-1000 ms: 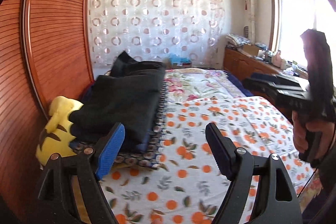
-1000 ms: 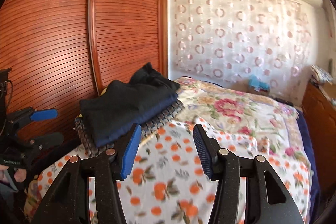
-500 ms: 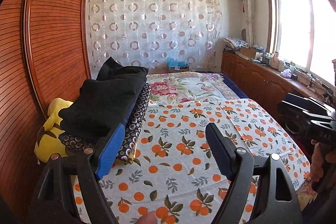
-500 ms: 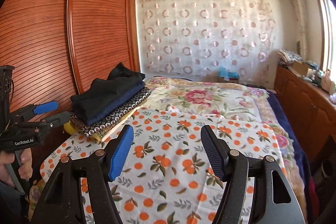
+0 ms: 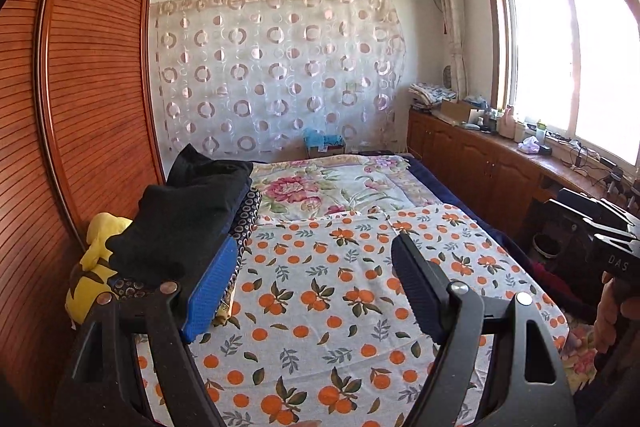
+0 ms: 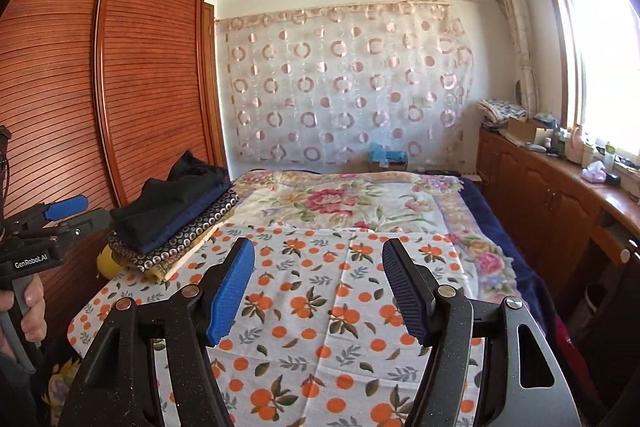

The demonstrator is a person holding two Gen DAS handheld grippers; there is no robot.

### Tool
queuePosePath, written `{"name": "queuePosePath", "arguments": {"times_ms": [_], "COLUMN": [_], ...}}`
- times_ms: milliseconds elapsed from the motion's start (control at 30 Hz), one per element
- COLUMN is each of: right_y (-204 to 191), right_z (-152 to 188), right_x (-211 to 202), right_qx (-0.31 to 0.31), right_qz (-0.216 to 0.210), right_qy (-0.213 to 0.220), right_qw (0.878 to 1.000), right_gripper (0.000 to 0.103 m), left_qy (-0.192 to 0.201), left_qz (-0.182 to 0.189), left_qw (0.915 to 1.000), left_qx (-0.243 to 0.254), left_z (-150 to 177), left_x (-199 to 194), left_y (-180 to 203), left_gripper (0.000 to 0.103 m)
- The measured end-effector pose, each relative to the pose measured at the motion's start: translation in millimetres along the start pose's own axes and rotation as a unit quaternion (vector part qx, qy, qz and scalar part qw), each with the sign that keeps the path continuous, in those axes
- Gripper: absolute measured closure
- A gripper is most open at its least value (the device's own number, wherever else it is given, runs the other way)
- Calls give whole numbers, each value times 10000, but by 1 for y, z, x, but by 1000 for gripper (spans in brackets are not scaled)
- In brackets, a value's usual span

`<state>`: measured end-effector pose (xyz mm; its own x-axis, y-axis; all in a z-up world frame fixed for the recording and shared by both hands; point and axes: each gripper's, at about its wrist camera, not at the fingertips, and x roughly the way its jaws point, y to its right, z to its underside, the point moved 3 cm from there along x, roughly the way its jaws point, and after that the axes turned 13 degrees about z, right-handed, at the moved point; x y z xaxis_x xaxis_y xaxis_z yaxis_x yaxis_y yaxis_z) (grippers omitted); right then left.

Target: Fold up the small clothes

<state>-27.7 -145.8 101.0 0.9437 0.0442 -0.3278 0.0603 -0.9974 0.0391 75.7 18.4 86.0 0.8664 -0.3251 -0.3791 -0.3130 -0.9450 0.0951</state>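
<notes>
Both the left gripper (image 5: 308,287) and the right gripper (image 6: 316,291) stand released and hold nothing. The folded clothes (image 6: 172,215) sit stacked at the bed's left edge, near the wardrobe (image 6: 120,75). A careless reach could push the stack off the bed

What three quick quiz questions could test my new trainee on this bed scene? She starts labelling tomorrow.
1. True or false: the left gripper holds a garment.
2. Which lies on top of the folded stack? A) black garment B) yellow toy C) orange-print cloth
3. What spreads flat under both grippers?

Key: 1 false, its fingers are apart and empty, like the right gripper. 2 A. 3 the orange-print cloth.
</notes>
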Motion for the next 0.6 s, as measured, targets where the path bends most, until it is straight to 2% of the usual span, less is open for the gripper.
{"name": "queuePosePath", "arguments": {"times_ms": [267, 600], "right_y": [-13, -21], "right_z": [10, 11], "right_x": [-13, -18], "right_qx": [71, 102], "right_qz": [197, 201], "right_qy": [10, 1], "right_qw": [9998, 9997], "right_gripper": [35, 35], "left_qy": [65, 31], "left_qz": [-22, 9], "left_qw": [10000, 10000], "left_qx": [56, 16], "left_z": [-3, -1], "left_x": [-6, -2], "left_y": [9, 9], "left_gripper": [23, 23]}}
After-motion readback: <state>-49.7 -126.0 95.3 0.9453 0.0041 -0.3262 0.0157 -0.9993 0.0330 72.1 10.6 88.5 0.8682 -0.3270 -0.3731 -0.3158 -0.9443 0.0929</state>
